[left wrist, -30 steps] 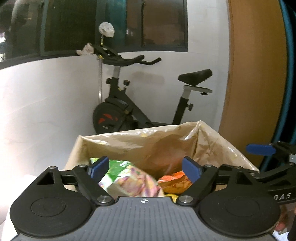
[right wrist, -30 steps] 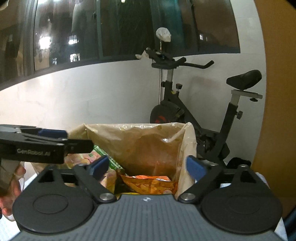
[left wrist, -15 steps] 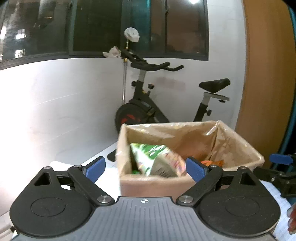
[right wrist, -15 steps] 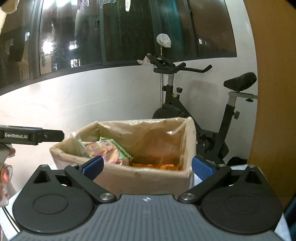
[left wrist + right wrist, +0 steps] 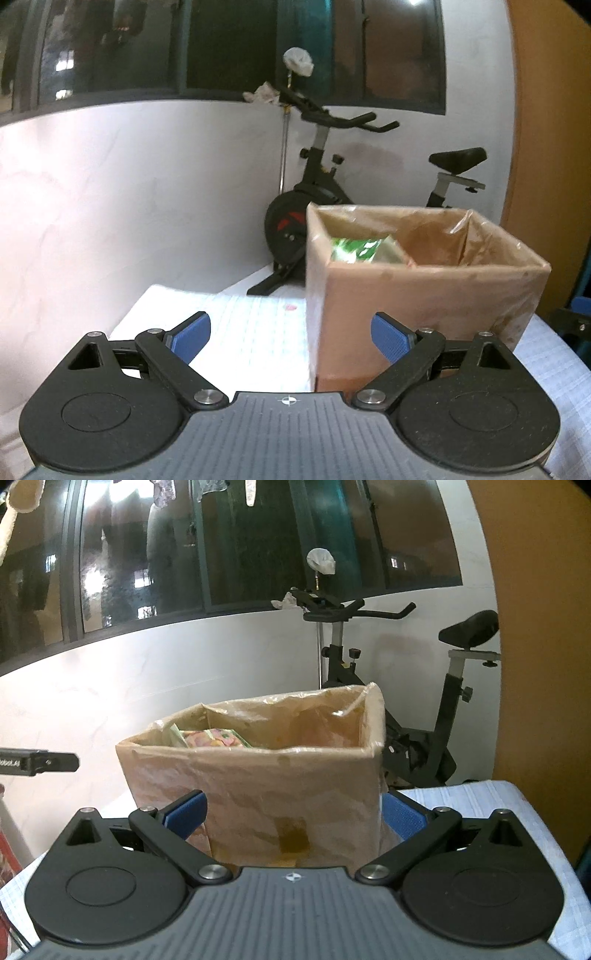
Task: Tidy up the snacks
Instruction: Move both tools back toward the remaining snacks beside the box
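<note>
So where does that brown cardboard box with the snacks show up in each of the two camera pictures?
Left wrist view: the cardboard box sits right of centre, past the right fingertip.
Right wrist view: the same box fills the middle, straight ahead between the open fingers.
Shared landmark: the exercise bike stands behind the box in both.

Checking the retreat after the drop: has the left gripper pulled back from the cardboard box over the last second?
Yes. The left gripper has backed away and leftward: the cardboard box, earlier under its fingers, now stands ahead.
</note>
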A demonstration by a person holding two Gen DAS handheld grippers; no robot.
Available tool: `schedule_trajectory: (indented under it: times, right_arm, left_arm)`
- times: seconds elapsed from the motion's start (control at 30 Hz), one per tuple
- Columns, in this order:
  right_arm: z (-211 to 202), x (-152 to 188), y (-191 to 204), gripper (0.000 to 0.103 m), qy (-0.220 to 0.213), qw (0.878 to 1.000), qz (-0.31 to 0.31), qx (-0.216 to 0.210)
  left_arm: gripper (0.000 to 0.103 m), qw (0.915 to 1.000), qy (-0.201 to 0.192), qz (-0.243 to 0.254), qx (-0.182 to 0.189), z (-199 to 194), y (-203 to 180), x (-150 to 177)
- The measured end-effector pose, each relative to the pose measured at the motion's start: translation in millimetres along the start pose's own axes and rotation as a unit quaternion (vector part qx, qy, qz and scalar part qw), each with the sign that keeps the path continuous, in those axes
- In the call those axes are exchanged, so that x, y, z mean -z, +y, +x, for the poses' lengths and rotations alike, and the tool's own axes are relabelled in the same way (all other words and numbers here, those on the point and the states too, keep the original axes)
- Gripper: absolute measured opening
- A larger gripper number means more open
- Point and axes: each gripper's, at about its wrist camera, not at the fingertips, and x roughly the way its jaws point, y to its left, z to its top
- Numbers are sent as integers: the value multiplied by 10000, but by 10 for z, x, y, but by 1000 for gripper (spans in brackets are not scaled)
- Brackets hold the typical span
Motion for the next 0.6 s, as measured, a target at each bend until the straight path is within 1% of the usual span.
schedule_trajectory:
  times: [0.27, 0.4, 0.5, 0.6]
  right_arm:
    - [-74, 310, -19, 103, 183, 9993, -292, 166]
    - [-44, 480, -50, 103, 425, 9979, -408, 267]
    - [7, 582, -114, 101, 619, 9968, -369, 342]
    - [25, 672, -201, 101, 730, 9964, -170, 403]
  left_arm:
    - [95, 9994, 311, -93, -141, -26, 158, 362]
    - [95, 9990, 371, -22, -244, -27, 184, 518]
    - [95, 9986, 440, 41, -296, -22, 207, 608]
    - [95, 9982, 527, 15, -295, -3, 231, 685]
